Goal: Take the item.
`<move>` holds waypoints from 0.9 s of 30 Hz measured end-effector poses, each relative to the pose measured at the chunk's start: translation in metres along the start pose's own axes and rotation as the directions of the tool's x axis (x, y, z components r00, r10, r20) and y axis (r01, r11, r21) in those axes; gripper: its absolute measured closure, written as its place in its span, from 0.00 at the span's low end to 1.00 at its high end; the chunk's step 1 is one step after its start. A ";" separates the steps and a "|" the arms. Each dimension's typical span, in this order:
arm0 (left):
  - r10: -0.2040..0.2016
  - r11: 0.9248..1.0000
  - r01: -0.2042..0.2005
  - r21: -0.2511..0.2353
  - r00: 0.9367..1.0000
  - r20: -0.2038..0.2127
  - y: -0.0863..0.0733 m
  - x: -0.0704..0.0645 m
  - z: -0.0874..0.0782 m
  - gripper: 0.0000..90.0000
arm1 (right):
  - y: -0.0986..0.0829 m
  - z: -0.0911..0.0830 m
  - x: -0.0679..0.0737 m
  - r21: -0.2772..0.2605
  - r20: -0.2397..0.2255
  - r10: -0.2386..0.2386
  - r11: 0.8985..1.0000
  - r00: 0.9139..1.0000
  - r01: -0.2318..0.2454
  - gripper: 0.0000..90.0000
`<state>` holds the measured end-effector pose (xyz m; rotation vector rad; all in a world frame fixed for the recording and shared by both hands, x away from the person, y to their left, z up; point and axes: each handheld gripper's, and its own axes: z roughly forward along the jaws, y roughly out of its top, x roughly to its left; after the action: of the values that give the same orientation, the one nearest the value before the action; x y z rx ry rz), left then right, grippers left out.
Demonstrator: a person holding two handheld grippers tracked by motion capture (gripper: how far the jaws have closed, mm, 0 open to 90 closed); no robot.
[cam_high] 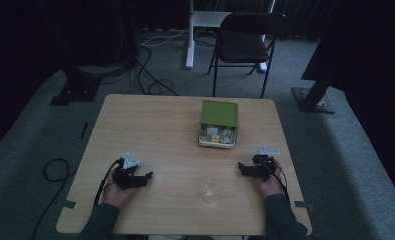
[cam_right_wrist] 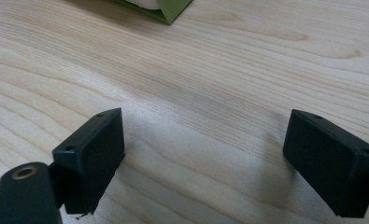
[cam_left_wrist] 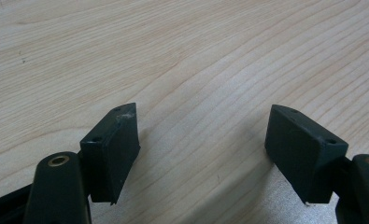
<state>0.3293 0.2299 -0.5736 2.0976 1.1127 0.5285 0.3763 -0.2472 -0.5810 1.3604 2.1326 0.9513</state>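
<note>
1. The left gripper (cam_high: 144,177) rests low on the table (cam_high: 150,125) at the near left, its jaws spread wide with bare wood grain between them; it holds nothing. Its fingers (cam_left_wrist: 112,151) show a scuffed tip, and a worn pad could slip on a smooth surface.

2. The right gripper (cam_high: 241,167) sits at the near right, jaws likewise wide apart and empty, pointing left across the table. Its fingers (cam_right_wrist: 91,156) hover just over the wood.

3. Between the two grippers, at the near edge, stands a clear glass (cam_high: 211,190). It is apart from both grippers, somewhat nearer the right one. Being transparent in dim light, its rim is hard to judge, so a jaw could strike its side and tip it, or roll it off the near edge.

4. Farther off, right of centre, sits a green box (cam_high: 218,122) with its lid raised and small white and yellow items inside; what they are is too small to tell. A corner of the box (cam_right_wrist: 166,9) shows ahead of the right gripper. A reach into it could catch the lid or push the whole box away.

5. Cables trail from both grippers near the wrists; on a sweep across, one could drag against the glass.
</note>
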 end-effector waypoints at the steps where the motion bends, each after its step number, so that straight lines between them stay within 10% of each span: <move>1: 0.000 1.000 0.000 0.000 1.000 0.000 0.000 0.000 0.000 0.30 | 0.000 0.000 0.000 0.000 0.000 0.000 1.000 1.000 0.000 0.14; 27: 0.007 1.000 -0.007 0.000 1.000 0.006 -0.001 0.001 -0.001 0.30 | -0.002 -0.008 -0.001 0.028 -0.046 -0.043 0.999 0.998 0.045 0.20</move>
<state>0.3287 0.2312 -0.5736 2.1019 1.1024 0.5249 0.3704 -0.2506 -0.5772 1.3118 2.2085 0.9457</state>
